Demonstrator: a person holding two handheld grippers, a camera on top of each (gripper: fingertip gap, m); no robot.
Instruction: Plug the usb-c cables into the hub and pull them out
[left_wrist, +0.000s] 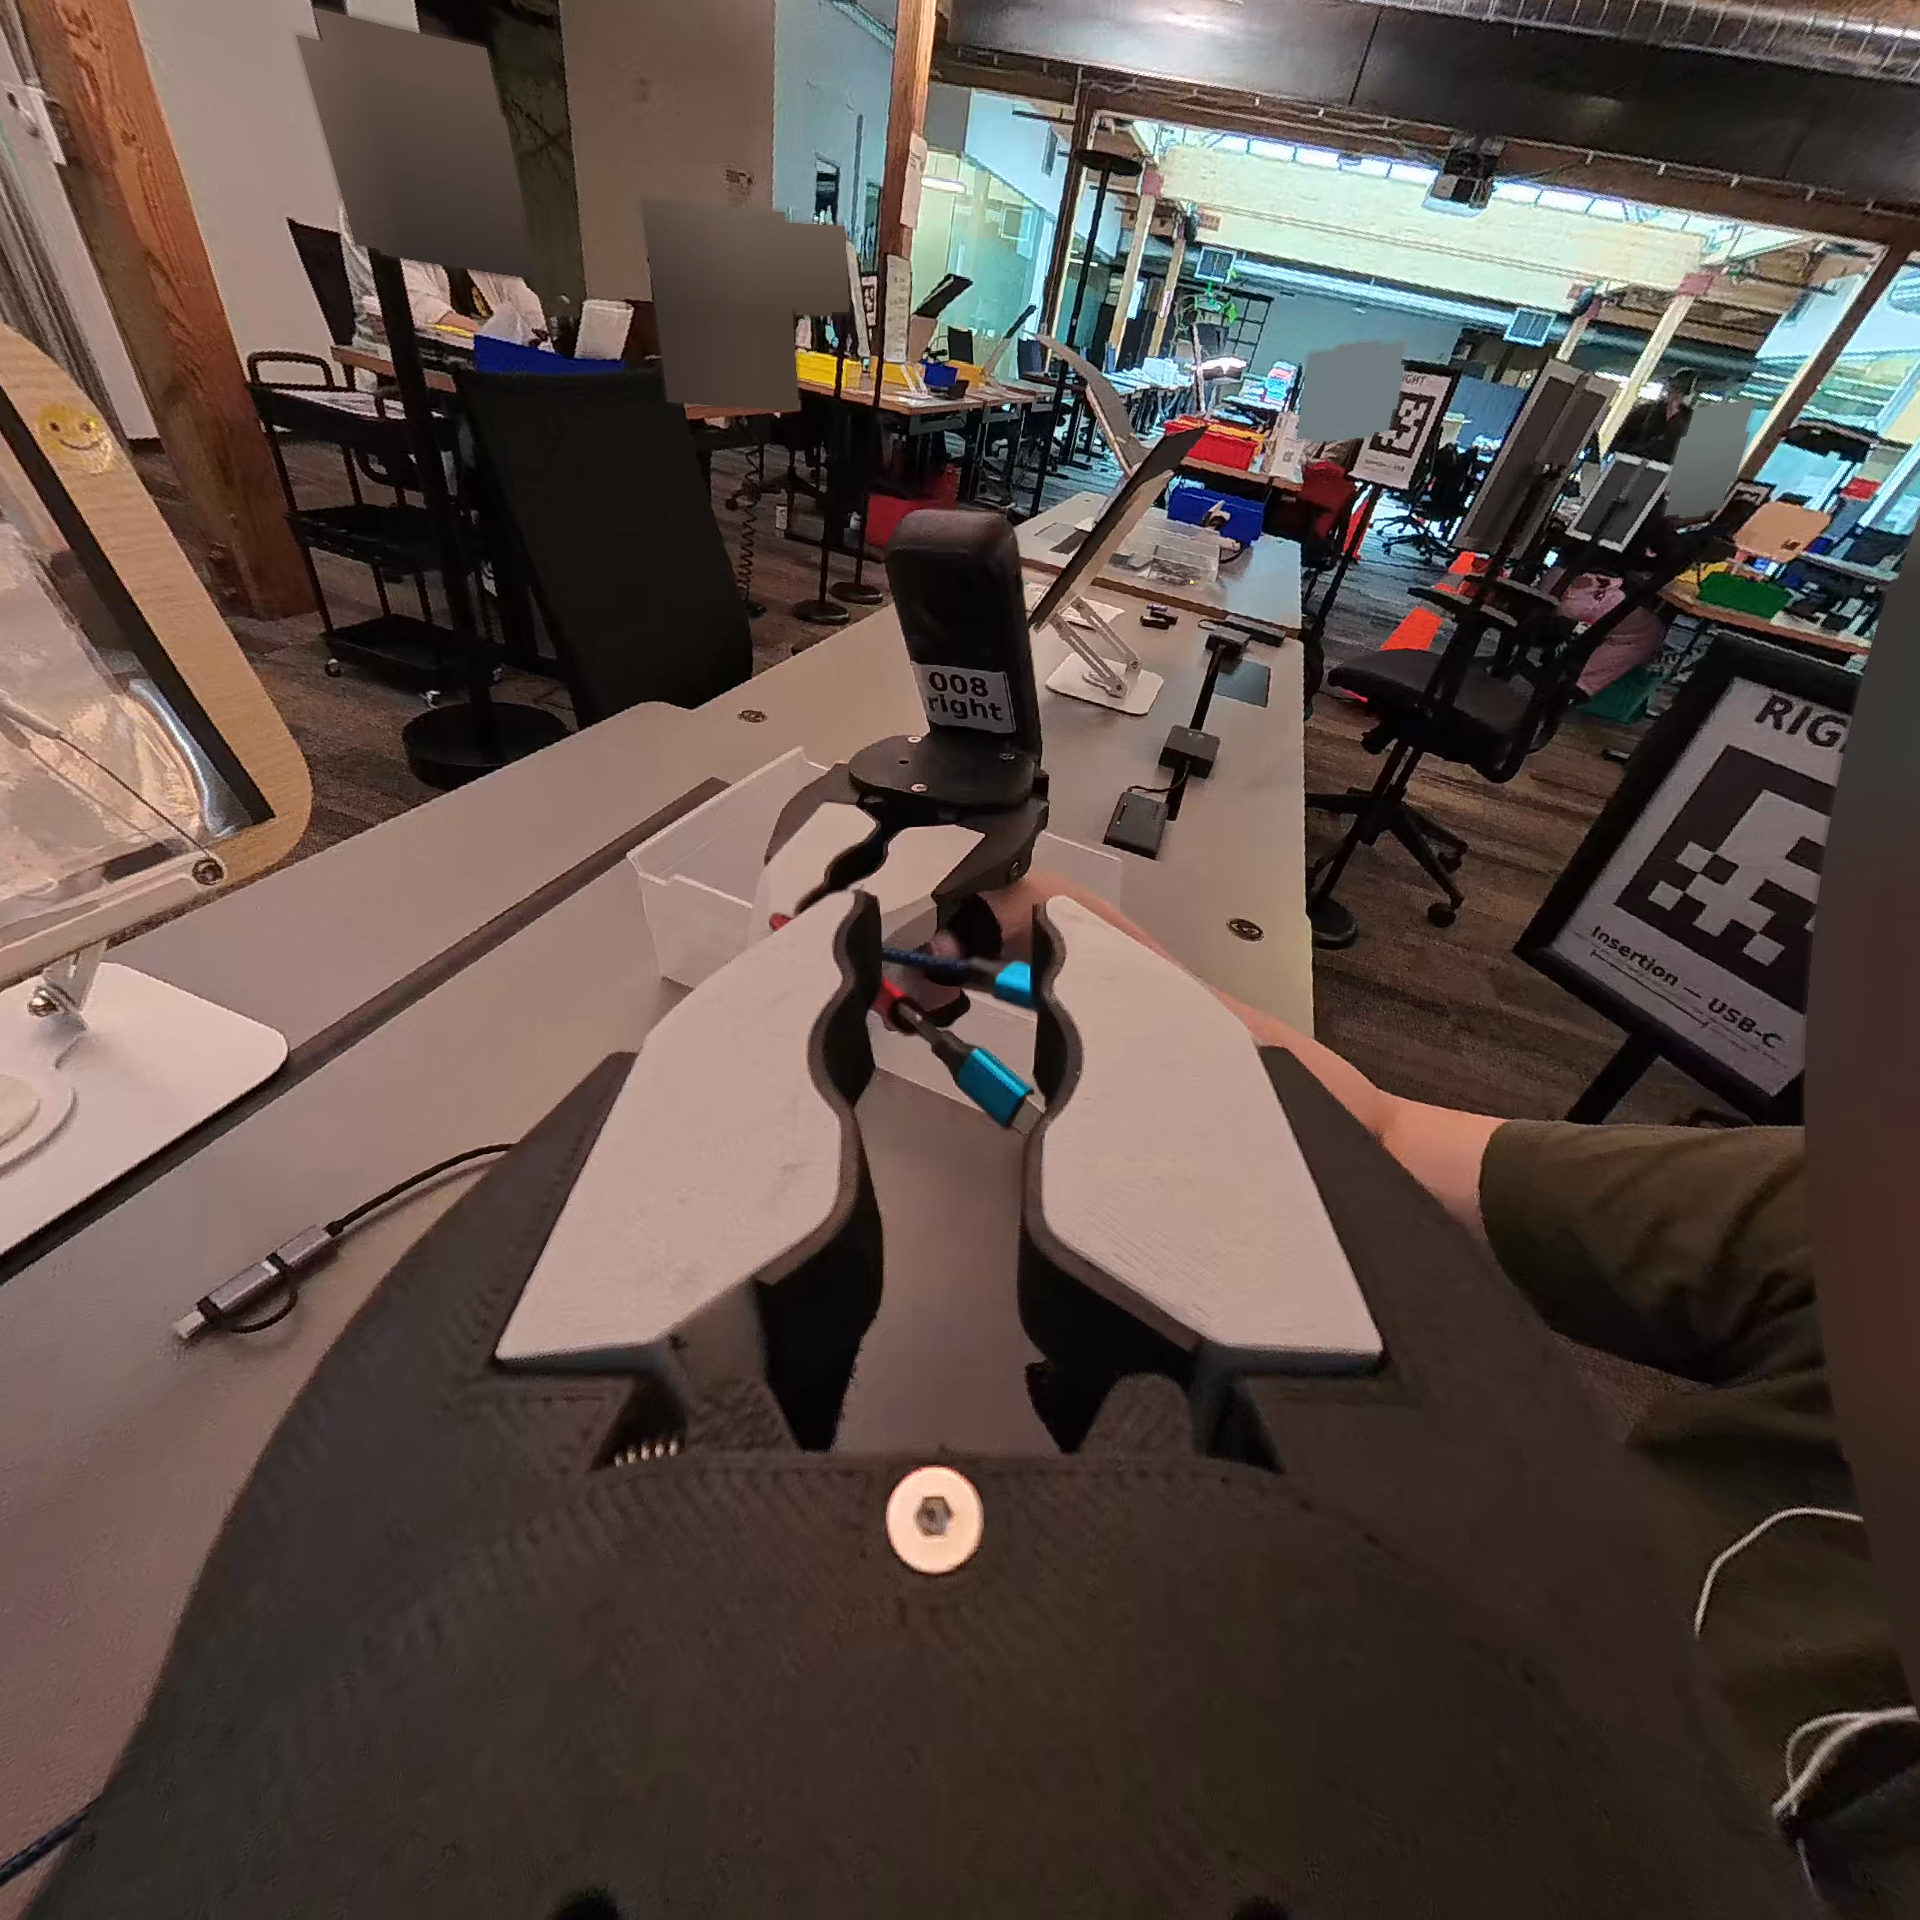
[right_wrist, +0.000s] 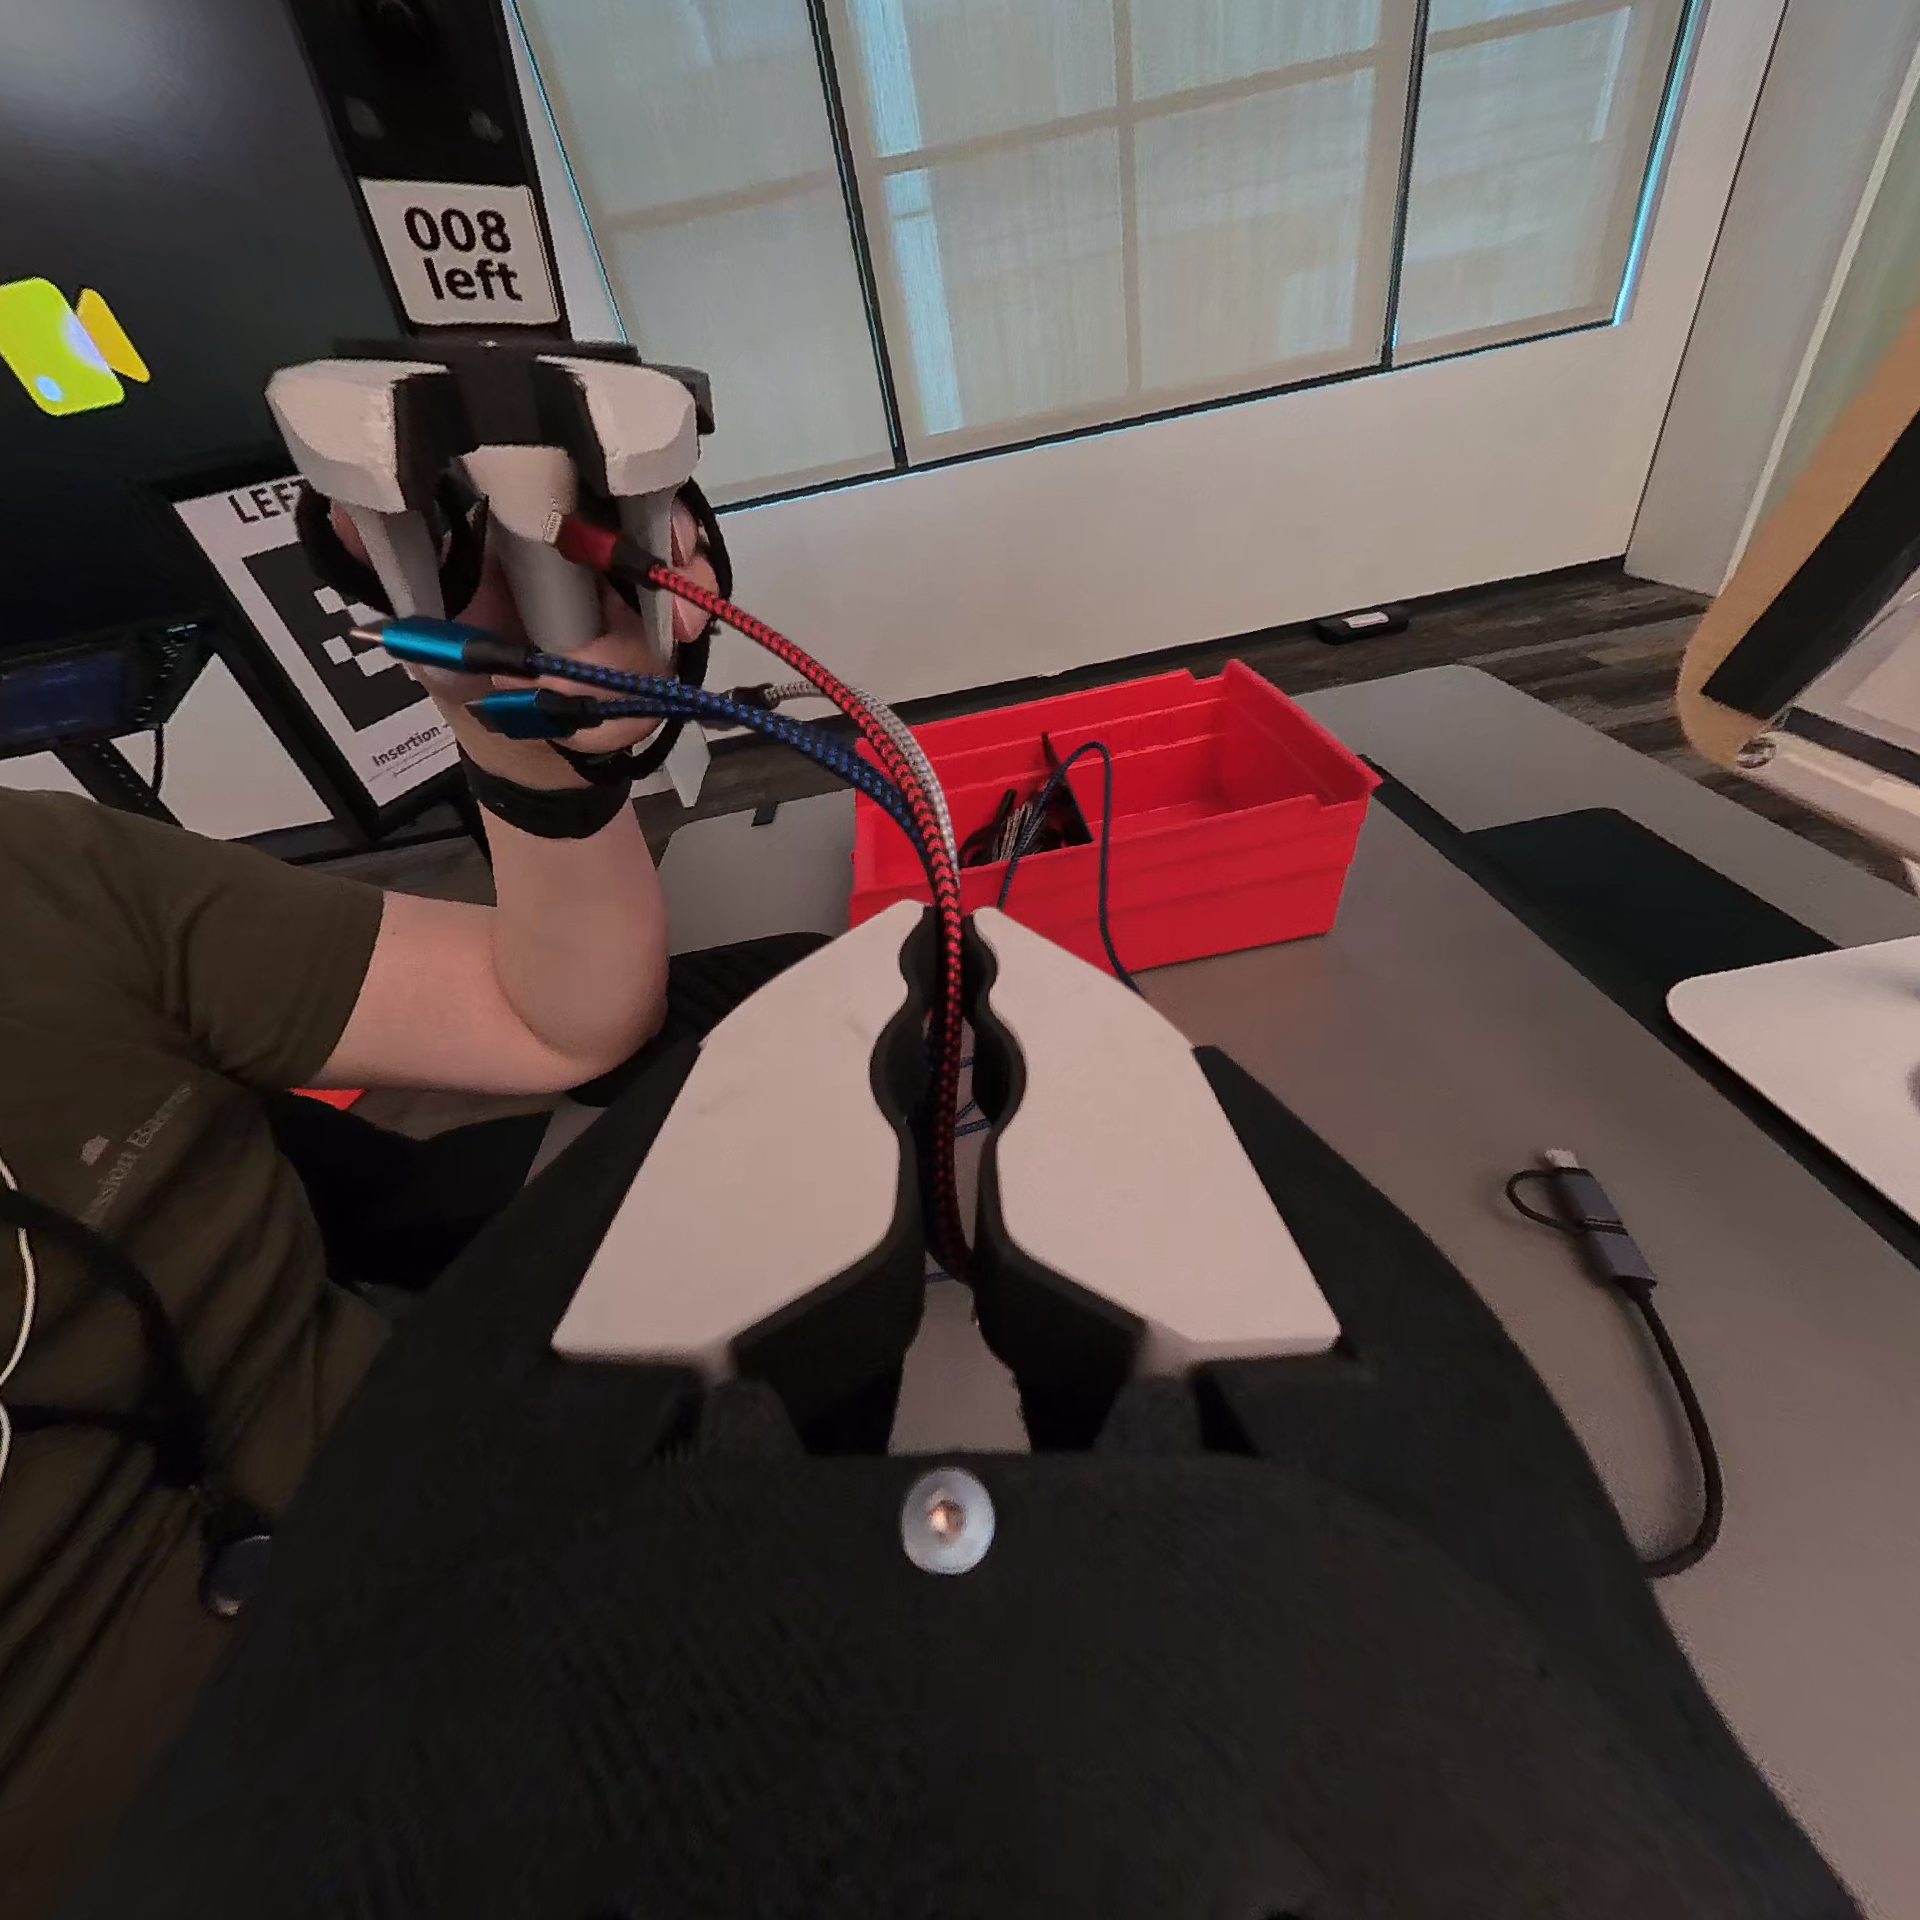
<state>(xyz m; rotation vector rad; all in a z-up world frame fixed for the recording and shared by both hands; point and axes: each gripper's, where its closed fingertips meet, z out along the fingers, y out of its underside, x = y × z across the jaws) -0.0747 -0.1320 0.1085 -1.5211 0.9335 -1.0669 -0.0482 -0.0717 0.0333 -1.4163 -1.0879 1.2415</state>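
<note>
Above worktop (right_wrist: 1351, 1091): both tongs raised, facing each other.
Right tongs (right_wrist: 948, 935): clamped on braided cables (right_wrist: 940, 883).
Left tongs (left_wrist: 951, 935): apart; blue plugs (left_wrist: 992, 1081) between them.
Hub (right_wrist: 1605, 1231): on worktop, unplugged.
Red bin (right_wrist: 1195, 873): behind, holds cables.

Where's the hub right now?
The hub lies unplugged on the grey table, right of the right tool in the right wrist view, near a white stand base; the left wrist view shows it lower left.
</note>
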